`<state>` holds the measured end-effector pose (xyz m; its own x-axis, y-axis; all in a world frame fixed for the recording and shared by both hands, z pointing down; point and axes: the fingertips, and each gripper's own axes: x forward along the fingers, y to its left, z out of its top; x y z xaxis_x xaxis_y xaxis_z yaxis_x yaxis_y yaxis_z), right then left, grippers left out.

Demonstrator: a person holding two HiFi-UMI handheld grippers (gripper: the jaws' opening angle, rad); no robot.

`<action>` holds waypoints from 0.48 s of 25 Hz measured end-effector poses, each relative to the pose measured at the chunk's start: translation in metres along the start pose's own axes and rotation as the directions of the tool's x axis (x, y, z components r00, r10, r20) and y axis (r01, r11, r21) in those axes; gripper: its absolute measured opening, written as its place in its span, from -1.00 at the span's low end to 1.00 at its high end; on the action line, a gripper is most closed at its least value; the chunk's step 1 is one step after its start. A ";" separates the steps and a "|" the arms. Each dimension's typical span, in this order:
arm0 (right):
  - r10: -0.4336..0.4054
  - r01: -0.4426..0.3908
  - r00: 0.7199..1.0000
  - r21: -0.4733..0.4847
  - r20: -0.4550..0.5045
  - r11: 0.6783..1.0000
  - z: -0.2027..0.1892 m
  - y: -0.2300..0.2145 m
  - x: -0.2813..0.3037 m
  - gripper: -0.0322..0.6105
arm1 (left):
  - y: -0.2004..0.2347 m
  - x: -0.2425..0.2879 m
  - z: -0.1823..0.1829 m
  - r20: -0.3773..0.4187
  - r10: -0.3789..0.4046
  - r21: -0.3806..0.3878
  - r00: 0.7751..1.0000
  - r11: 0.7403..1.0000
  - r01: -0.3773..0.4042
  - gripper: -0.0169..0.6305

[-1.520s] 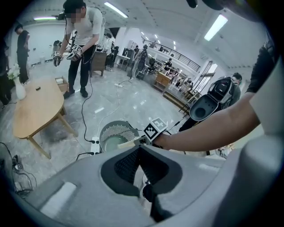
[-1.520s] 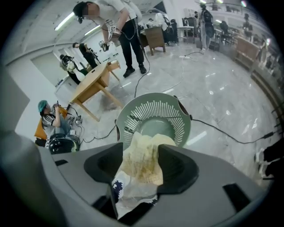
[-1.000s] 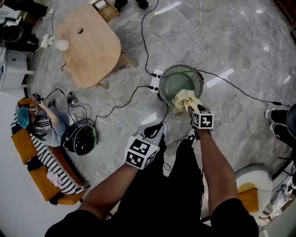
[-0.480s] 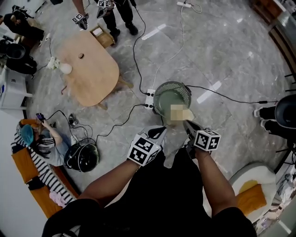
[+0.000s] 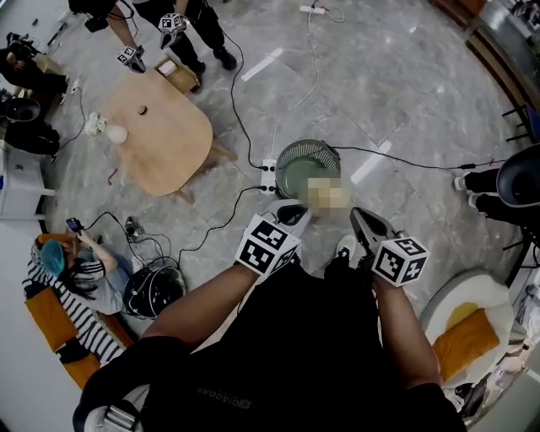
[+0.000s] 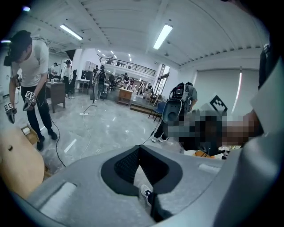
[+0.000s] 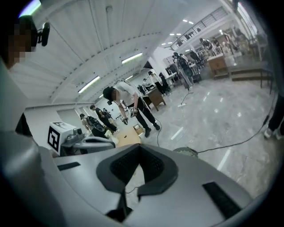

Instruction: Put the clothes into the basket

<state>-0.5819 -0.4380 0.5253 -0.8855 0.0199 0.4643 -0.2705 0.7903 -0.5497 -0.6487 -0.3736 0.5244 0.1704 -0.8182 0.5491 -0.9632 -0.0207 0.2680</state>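
Note:
A round green basket (image 5: 308, 160) stands on the grey marble floor ahead of my feet. A pale yellow cloth (image 5: 325, 196) lies at its near rim, partly under a blur. Both grippers hang well above the floor, nearer to me than the basket. My left gripper (image 5: 291, 218) is shut and holds nothing; its pads meet at the tips in the left gripper view (image 6: 139, 148). The right gripper (image 5: 356, 218) is also shut and empty (image 7: 138, 148). Just past its jaws, the right gripper view shows the basket's rim (image 7: 185, 151).
A white power strip (image 5: 268, 173) and several black cables lie beside the basket. A light wooden table (image 5: 164, 139) stands to the left, with people at its far end (image 5: 160, 21). Someone sits on an orange sofa (image 5: 51, 321). An orange cushion (image 5: 462, 325) lies at the right.
The right gripper let go of the pale cloth at the basket, shut its jaws and rose toward me. The left gripper rose too. The head view swung farther over the floor.

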 end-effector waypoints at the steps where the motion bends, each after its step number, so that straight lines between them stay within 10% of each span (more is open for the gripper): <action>1: -0.018 0.018 1.000 -0.043 0.003 0.999 0.001 0.003 -0.006 -0.86 | 0.000 -0.002 0.002 0.002 0.001 0.006 1.000 1.000 -0.001 -0.95; 12: 0.014 -0.019 1.000 -0.178 -0.025 0.984 -0.022 0.021 -0.045 -0.86 | -0.042 -0.028 0.001 0.074 0.080 -0.023 0.994 0.997 -0.078 -0.95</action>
<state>-0.5390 -0.4090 0.5079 -0.8793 0.0467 0.4739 -0.1823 0.8863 -0.4256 -0.6129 -0.3502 0.4964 0.0772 -0.8577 0.5084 -0.9685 0.0565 0.2425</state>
